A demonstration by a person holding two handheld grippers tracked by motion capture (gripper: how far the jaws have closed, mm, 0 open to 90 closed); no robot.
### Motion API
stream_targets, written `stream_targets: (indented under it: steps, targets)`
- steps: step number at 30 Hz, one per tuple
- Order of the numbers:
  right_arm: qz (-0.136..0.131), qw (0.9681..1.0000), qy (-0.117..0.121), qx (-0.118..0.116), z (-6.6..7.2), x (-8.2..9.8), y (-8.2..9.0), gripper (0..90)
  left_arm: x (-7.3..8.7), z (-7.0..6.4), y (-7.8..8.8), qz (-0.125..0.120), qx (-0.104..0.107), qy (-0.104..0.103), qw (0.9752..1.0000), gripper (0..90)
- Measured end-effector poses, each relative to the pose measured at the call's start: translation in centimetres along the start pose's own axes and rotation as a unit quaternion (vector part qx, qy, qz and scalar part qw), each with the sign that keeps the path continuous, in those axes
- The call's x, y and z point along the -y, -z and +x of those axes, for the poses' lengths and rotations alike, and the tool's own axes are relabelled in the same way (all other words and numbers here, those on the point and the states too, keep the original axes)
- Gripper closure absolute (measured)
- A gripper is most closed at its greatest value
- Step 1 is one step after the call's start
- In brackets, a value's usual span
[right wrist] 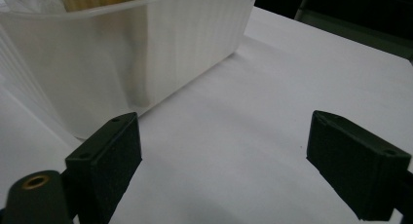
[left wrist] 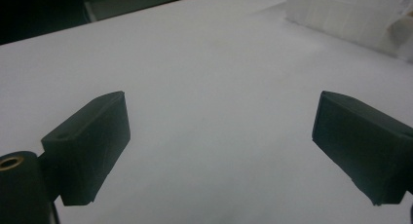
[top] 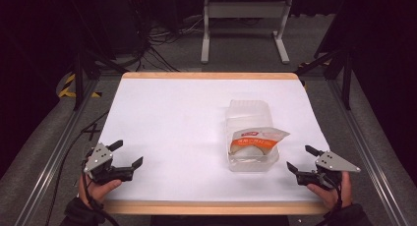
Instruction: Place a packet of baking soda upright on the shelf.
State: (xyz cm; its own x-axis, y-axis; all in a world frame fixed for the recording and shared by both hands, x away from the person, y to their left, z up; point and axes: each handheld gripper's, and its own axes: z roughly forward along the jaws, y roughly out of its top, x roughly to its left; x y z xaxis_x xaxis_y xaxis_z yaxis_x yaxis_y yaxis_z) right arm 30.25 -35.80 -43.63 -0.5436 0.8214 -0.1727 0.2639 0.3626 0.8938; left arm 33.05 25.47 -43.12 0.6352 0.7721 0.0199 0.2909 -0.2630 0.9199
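Note:
A clear plastic container (top: 251, 132) stands right of the middle of the white table (top: 172, 123). An orange and white food pouch (top: 255, 140) lies in its near half. My left gripper (top: 127, 155) rests near the front left edge, open, with bare table between its jaws (left wrist: 219, 151). My right gripper (top: 301, 158) sits at the front right, open, just right of the container. In the right gripper view the container's ribbed wall (right wrist: 131, 53) rises close ahead on the left, apart from the fingers (right wrist: 104, 160).
The table has a wooden rim (top: 206, 206) at front and back. Beyond its far edge stand a white metal frame (top: 243, 24) and loose cables (top: 157, 44) on the floor. A corner of the container (left wrist: 350, 19) shows at upper right in the left gripper view.

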Motion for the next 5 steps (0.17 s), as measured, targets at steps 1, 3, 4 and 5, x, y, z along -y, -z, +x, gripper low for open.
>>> stream_targets:
  steps: [1,3,4,5]
  targets:
    - [0.000,1.0000,0.000,0.001,0.0,0.0,0.0,13.2,-0.2,-0.3,-0.4,0.004,0.001,-0.007,1.0000,7.5]
    - [-0.001,1.0000,0.001,0.001,0.0,0.0,0.0,13.1,-0.5,-0.8,-1.1,0.013,0.006,-0.020,0.9997,7.4]
    - [-0.002,1.0000,0.001,0.001,0.0,-0.1,0.0,13.0,-0.5,-1.0,-1.4,0.019,0.011,-0.025,0.9995,7.3]
    - [-0.003,1.0000,0.000,0.001,0.0,-0.1,0.0,13.0,-0.5,-1.1,-1.6,0.024,0.014,-0.029,0.9992,7.0]
